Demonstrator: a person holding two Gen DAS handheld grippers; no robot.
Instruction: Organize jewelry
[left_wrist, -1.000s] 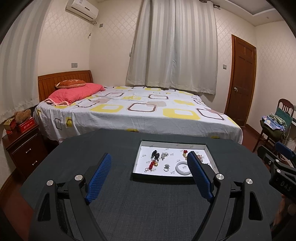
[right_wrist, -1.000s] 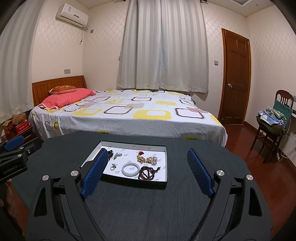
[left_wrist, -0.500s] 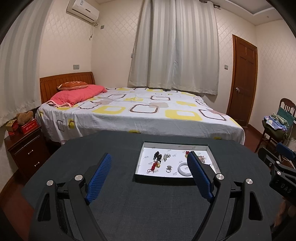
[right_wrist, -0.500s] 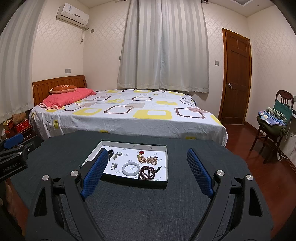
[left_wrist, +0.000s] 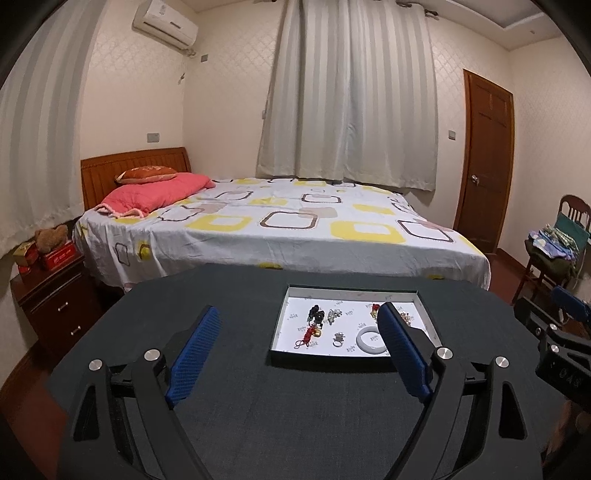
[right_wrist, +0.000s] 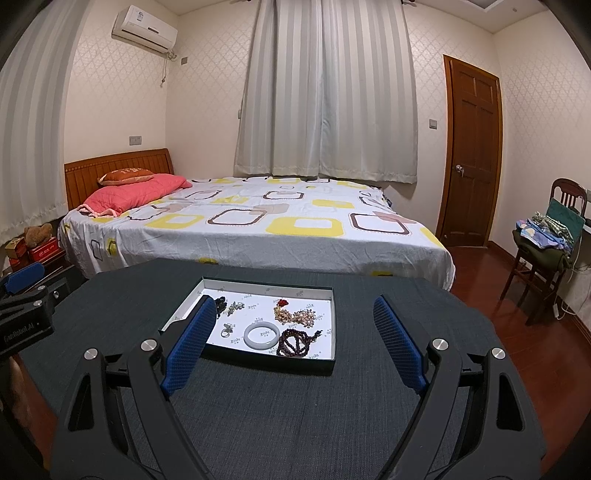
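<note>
A shallow white-lined tray (left_wrist: 325, 360) (right_wrist: 266, 363) lies on the dark table. It holds a white jade bangle (left_wrist: 369, 339) (right_wrist: 260, 335), a dark bead bracelet (right_wrist: 295, 342), a gold necklace with a red piece (right_wrist: 295, 315), a red tassel charm (left_wrist: 308, 334), a black piece (left_wrist: 316, 314), a silver ring (right_wrist: 226, 329) and a silver brooch (right_wrist: 234, 306). My left gripper (left_wrist: 299, 310) hovers short of the tray, its jaws opening with nothing between them. My right gripper (right_wrist: 294, 301) is open and empty, also just short of the tray.
The dark cloth-covered table (right_wrist: 295, 406) ends in front of a bed (right_wrist: 258, 221). A nightstand (left_wrist: 55, 302) stands on the left. On the right are a chair with clothes (right_wrist: 543, 251) and a wooden door (right_wrist: 471, 158). Each gripper shows at the edge of the other's view.
The left wrist view has drifted very slightly, so the tray sits a touch further right in it. Both grippers otherwise hold still above the table.
</note>
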